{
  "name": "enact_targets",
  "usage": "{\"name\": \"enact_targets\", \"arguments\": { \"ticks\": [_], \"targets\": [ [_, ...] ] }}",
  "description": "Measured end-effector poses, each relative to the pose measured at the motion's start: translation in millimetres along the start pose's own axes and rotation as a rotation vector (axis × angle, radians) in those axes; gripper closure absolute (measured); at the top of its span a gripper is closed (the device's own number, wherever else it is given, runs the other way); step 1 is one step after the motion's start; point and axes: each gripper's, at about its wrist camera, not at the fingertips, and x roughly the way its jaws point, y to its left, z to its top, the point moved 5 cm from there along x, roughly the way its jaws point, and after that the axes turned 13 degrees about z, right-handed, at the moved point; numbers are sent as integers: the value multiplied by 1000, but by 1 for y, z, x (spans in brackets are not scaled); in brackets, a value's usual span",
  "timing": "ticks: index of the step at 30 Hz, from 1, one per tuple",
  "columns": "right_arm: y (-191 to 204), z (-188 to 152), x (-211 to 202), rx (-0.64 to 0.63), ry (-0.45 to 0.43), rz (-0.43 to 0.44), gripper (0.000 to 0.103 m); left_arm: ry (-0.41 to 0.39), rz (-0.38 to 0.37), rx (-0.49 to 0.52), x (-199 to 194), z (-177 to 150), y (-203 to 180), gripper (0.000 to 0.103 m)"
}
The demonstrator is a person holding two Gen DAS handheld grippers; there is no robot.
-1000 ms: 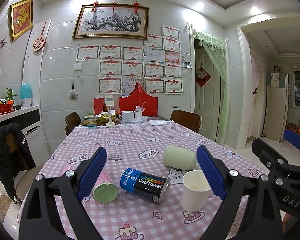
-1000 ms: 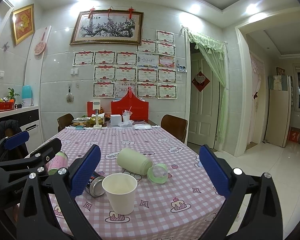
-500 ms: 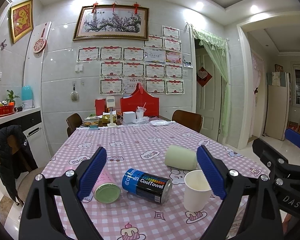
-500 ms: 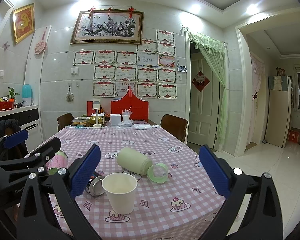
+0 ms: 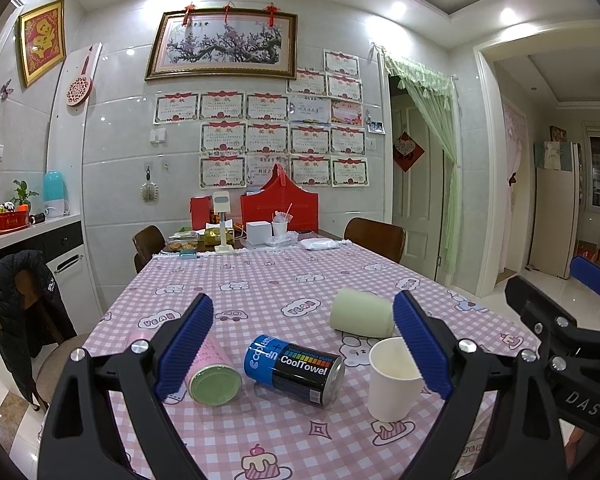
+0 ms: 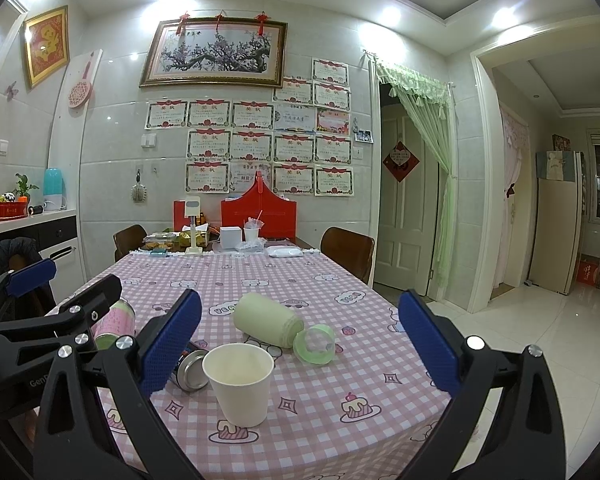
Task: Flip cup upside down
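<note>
A white paper cup (image 5: 394,380) stands upright, mouth up, near the front edge of the pink checked table (image 5: 268,280). It also shows in the right wrist view (image 6: 242,384), left of centre between the jaws. My left gripper (image 5: 302,340) is open and empty above the table, with the cup just inside its right finger. My right gripper (image 6: 300,344) is open and empty, hovering short of the cup. Each gripper shows at the edge of the other's view.
A blue and black CoolTowel can (image 5: 296,368) lies on its side left of the cup. A pink can (image 5: 208,372) lies further left. A pale green bottle (image 6: 268,320) lies behind the cup, its green cap (image 6: 316,344) beside it. Boxes and chairs stand at the far end.
The left gripper has tilted up slightly, so the table objects sit a little lower in its view. The right gripper and the cup have barely moved.
</note>
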Motion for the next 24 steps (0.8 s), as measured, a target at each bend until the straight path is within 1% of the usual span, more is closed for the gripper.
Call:
{"name": "enact_targets", "arguments": {
  "ticks": [24],
  "targets": [
    [-3, -3, 1, 0, 7, 2, 8, 10, 4, 6, 1, -5, -1, 13]
  ]
}}
